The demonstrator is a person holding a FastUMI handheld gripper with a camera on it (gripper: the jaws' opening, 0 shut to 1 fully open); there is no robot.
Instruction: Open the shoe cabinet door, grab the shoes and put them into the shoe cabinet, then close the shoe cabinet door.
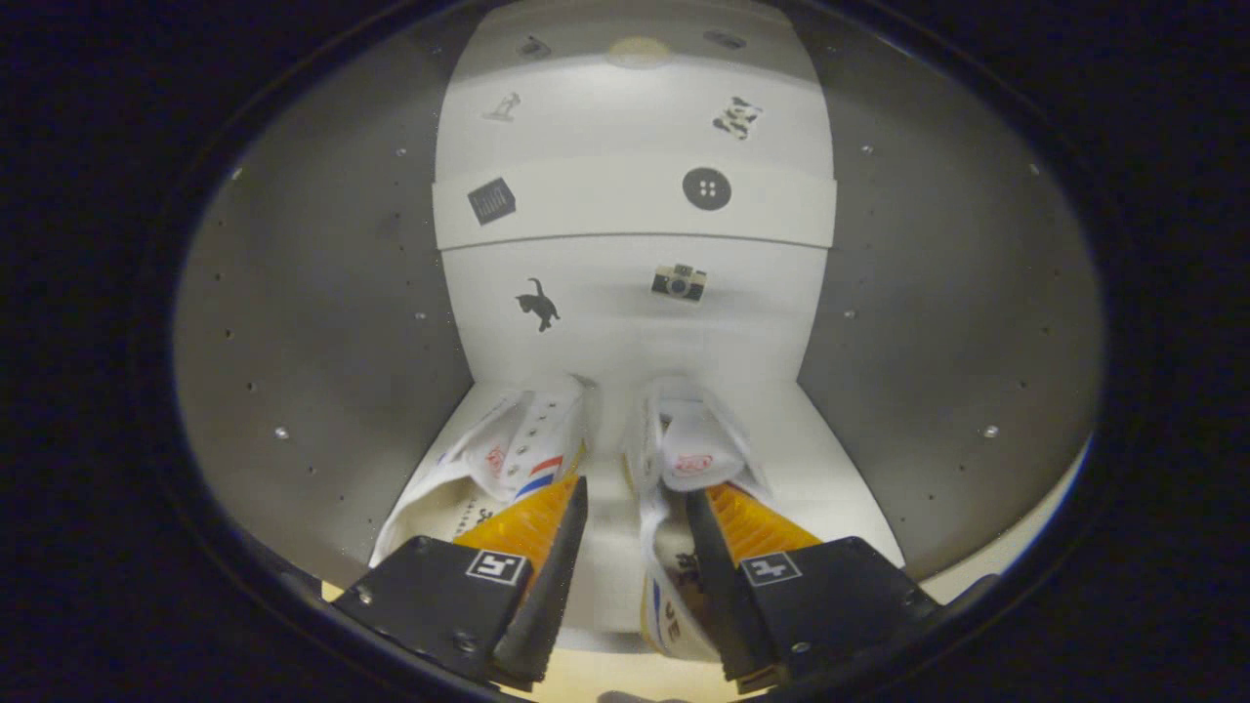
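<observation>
The gripper view looks straight into the open white shoe cabinet (pixel 322 322), whose side walls are dotted with small shelf-pin holes. The gripper (pixel 635 503) has its two fingers spread apart with a clear gap between the tips, and nothing is pinched between them. Two white canvas shoes with red and blue stripes sit side by side on the cabinet's white floor panel (pixel 840 498), toes pointing toward the back wall. The left shoe (pixel 508 454) lies just ahead of and partly under the left finger (pixel 562 547), its eyelets and striped side showing above the fingertip. The right shoe (pixel 688 449) runs along the inner edge of the right finger (pixel 708 557), its heel reaching back into the gap between the fingers; whether that finger touches the shoe cannot be told. Beyond the shoes, the white back panel (pixel 625 322) carries small stickers: a black cat (pixel 538 303), a little camera (pixel 679 281), a round black button (pixel 706 188) and a dark square (pixel 491 200). A white shelf edge (pixel 605 210) crosses the panel higher up.
</observation>
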